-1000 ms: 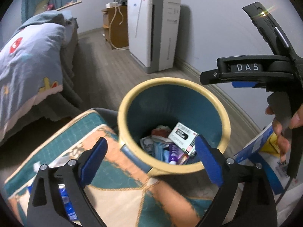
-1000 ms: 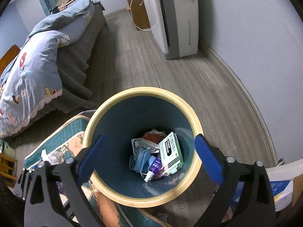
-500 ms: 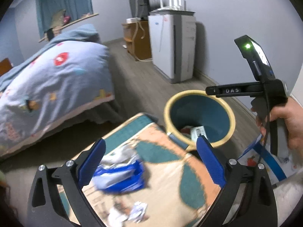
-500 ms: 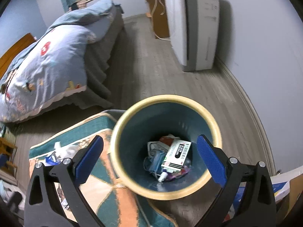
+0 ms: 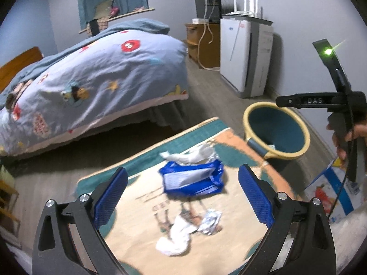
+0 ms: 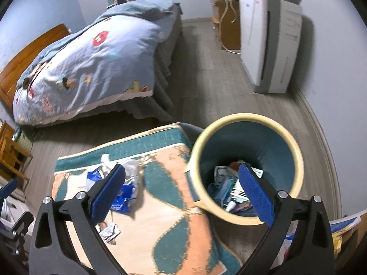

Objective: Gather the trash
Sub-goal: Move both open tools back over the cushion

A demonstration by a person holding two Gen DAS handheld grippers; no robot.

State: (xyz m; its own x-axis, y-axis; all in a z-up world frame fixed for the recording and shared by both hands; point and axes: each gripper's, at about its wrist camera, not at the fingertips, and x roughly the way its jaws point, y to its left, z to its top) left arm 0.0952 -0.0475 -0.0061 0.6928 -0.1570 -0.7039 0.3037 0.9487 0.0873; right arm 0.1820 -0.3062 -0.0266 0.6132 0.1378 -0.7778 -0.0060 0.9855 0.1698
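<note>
A blue plastic wrapper point(image 5: 192, 180) with white tissue point(image 5: 195, 155) tucked behind it lies on a teal and orange rug point(image 5: 142, 206). A crumpled white tissue point(image 5: 176, 236) and a silvery scrap point(image 5: 209, 221) lie nearer. My left gripper point(image 5: 182, 197) hangs open above the rug, the wrapper between its blue pads but well beyond them. A yellow-rimmed blue bin point(image 6: 246, 128) holds several pieces of trash point(image 6: 229, 188). My right gripper point(image 6: 181, 193) is open and empty, straddling the bin's left rim from above. The wrapper point(image 6: 123, 194) also shows in the right wrist view.
A bed with a blue quilt point(image 5: 96, 73) stands beyond the rug. A white air purifier point(image 5: 247, 57) and a wooden cabinet point(image 5: 201, 43) line the far wall. A printed box point(image 5: 330, 190) sits right of the bin. A person's hand point(image 5: 353, 137) holds the right gripper's handle.
The left gripper has swung left and back from over the bin to above the rug's trash. The right gripper has drifted left, so the bin now sits to its right.
</note>
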